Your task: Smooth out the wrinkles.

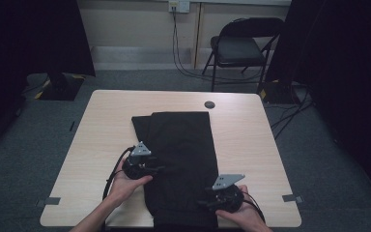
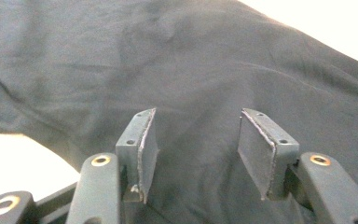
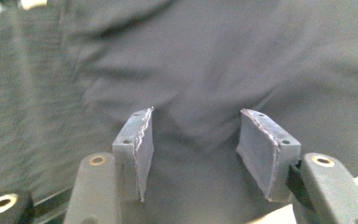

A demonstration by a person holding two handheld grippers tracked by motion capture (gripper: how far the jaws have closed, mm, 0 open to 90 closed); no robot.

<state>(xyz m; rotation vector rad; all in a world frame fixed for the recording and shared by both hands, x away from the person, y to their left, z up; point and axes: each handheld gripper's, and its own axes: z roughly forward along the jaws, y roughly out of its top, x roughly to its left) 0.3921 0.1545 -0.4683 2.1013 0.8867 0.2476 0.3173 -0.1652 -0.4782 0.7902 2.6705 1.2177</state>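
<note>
A pair of black trousers [image 1: 181, 159] lies flat on the table [image 1: 101, 130], its long axis running from six o'clock at the near edge toward twelve o'clock. The left gripper [image 1: 155, 169] sits at the cloth's nine o'clock edge about midway along; the right gripper [image 1: 204, 203] sits at the three o'clock edge, nearer the person. Each points inward across the fabric. In both gripper views the jaws stand apart with dark cloth spread beyond them and nothing pinched. The right one is closer to the near end.
</note>
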